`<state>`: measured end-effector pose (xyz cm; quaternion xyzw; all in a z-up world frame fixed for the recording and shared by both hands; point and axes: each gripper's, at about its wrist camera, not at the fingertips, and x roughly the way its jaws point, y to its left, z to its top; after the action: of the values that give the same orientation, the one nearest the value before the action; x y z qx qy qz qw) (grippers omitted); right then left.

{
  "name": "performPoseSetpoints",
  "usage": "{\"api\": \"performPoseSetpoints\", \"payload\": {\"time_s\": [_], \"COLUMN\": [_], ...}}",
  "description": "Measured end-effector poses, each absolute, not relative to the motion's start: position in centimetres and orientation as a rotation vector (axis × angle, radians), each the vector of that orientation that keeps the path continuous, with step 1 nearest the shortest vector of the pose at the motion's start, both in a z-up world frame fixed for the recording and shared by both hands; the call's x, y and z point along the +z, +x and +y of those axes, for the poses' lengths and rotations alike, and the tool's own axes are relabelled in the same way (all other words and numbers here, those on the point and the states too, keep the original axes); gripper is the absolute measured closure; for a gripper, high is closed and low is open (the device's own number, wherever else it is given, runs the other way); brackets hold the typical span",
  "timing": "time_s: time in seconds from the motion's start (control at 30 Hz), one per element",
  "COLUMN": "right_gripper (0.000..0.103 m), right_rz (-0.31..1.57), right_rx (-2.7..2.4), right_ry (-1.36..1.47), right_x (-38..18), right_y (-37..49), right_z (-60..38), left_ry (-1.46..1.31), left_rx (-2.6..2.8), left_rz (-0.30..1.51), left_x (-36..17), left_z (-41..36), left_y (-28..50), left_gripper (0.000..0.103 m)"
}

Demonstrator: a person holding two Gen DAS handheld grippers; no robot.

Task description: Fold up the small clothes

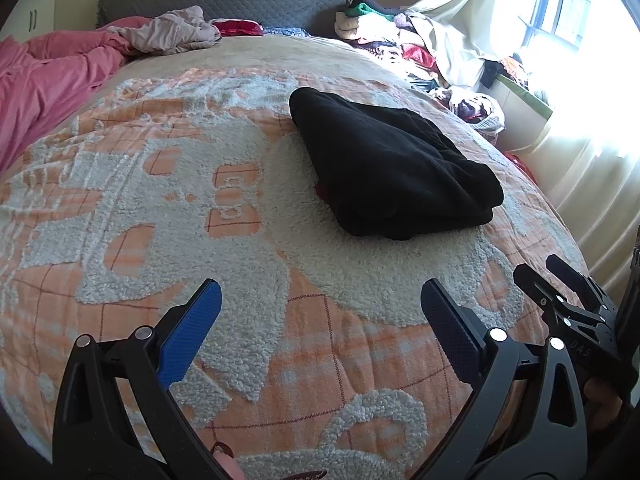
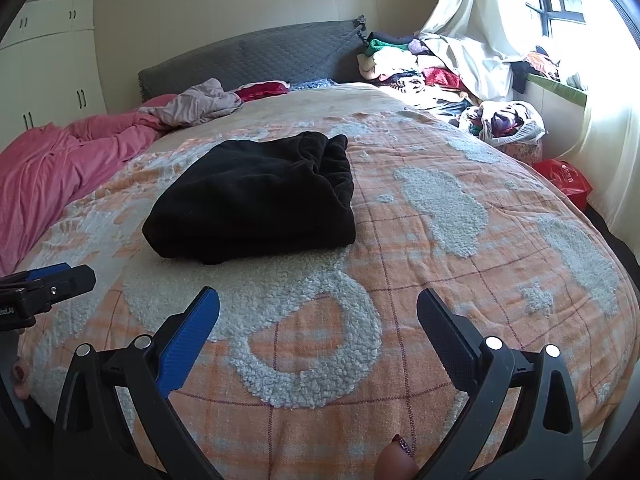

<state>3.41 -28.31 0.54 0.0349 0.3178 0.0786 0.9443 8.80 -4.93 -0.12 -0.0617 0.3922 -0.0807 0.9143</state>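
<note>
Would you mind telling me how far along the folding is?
Done: the black fleece garment lies folded into a compact bundle on the orange-and-white fleece bedspread. In hand: nothing; the left tongs and right tongs are both open and empty. Left: possibly the crumpled beige cloth near the headboard.

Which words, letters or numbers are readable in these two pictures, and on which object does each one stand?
"DAS": white letters on the body of the right claw, seen in the left wrist view.
"...bot.AI": partly cut off, on the body of the left claw, at the edge of the right wrist view.
Red bag beside the bed: white print, too small to read.
</note>
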Motion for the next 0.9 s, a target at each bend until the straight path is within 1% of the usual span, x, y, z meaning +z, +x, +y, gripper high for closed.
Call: {"api": "performPoseSetpoints", "payload": {"time_s": [0.9], "right_gripper": [0.005], "right_rz": [0.649], "right_rx": [0.16], "right_ry": [0.071], "right_x": [0.55], "right_y": [3.42], "right_z": [-28.37], "left_ry": [-0.135], "left_rx": [-0.153], "left_rz": [0.823], "left_x": [-0.33], "left_z": [-4.5], "left_y": [8.84], "left_gripper": [0.01]}}
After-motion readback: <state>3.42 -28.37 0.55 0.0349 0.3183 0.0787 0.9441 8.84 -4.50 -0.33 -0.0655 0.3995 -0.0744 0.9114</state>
